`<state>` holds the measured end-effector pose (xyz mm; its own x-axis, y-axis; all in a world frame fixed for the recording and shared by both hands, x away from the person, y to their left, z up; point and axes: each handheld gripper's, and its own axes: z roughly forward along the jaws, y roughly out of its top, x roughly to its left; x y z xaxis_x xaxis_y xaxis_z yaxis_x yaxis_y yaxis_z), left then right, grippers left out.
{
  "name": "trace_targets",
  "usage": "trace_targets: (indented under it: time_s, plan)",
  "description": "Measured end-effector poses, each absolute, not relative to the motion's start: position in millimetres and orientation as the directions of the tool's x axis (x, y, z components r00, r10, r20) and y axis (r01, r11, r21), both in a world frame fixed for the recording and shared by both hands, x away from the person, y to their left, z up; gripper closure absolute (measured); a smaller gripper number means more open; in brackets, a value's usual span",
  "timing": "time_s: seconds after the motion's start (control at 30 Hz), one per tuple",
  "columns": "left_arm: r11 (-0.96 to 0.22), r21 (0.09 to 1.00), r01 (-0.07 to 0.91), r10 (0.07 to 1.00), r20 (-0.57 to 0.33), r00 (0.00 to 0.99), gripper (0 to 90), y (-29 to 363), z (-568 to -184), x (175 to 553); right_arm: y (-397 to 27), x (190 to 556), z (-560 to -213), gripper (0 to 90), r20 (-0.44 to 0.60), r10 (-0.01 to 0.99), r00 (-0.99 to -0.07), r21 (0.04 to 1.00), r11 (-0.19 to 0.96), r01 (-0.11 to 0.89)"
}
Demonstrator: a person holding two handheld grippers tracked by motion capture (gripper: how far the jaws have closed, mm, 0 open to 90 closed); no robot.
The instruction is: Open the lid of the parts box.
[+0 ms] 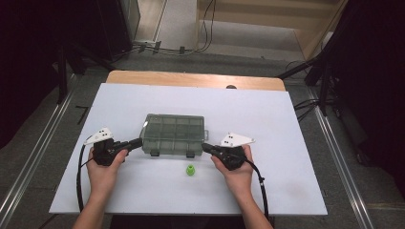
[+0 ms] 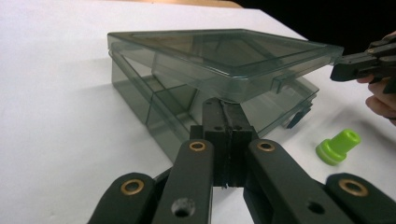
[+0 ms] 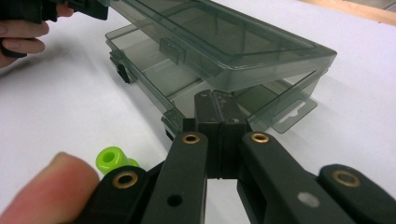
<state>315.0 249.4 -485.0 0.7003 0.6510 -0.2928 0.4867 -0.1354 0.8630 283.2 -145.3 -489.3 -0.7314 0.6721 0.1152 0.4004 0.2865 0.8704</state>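
A smoky clear compartment box (image 1: 174,134) lies mid-table with its lid (image 2: 224,51) tilted up a little off the base (image 2: 140,93), hinge side far. My left gripper (image 1: 137,142) is shut, its tips (image 2: 223,100) tucked under the lid's front left corner. My right gripper (image 1: 206,146) is shut too, its tips (image 3: 215,95) under the front right corner of the lid (image 3: 224,42). Nothing sits between either pair of jaws. A small green plastic piece (image 1: 190,170) lies on the table just in front of the box, between my hands.
The box rests on a white board (image 1: 267,124) over a wooden table (image 1: 191,78). Both latches hang loose on the box front (image 1: 190,154). Cables and dark stands are on the floor beyond the table. A thumb (image 3: 46,186) shows low in the right gripper view.
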Motion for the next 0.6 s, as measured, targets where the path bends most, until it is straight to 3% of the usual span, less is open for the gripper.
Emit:
trace_targets:
  time_s: [0.6]
  plan:
    - [-0.105,0.901,0.421,0.647,-0.26,0.717,89.2,236.9,-470.2,318.0,-135.3,295.8,-473.6,88.1,0.108,0.71,-0.696,0.887,0.247,0.389]
